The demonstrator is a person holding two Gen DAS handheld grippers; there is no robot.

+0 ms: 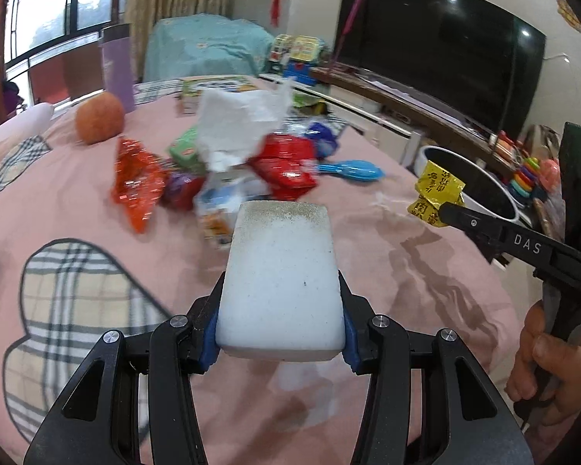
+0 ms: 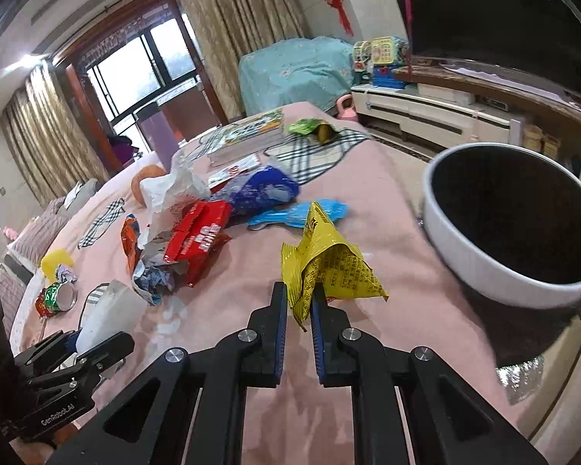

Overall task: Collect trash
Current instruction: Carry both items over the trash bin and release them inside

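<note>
**Both grippers loaded above the pink cloth**

Left wrist view: the left gripper (image 1: 281, 302) clamps a white foam block (image 1: 279, 275) above the pink tablecloth (image 1: 426, 271), with the wrapper pile (image 1: 220, 162) beyond.

Right wrist view: the right gripper (image 2: 299, 302) pinches a crumpled yellow wrapper (image 2: 329, 263) near the white bin (image 2: 511, 228).

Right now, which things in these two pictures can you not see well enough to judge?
- Bin: right view, its inside is black; contents unseen; bottom cut off by the table edge.
- Trash pile: left view, motion blur; labels unreadable.
- Yellow wrapper: right view, print too small to read.
- White block: left view, its underside is hidden in the left claw.
</note>
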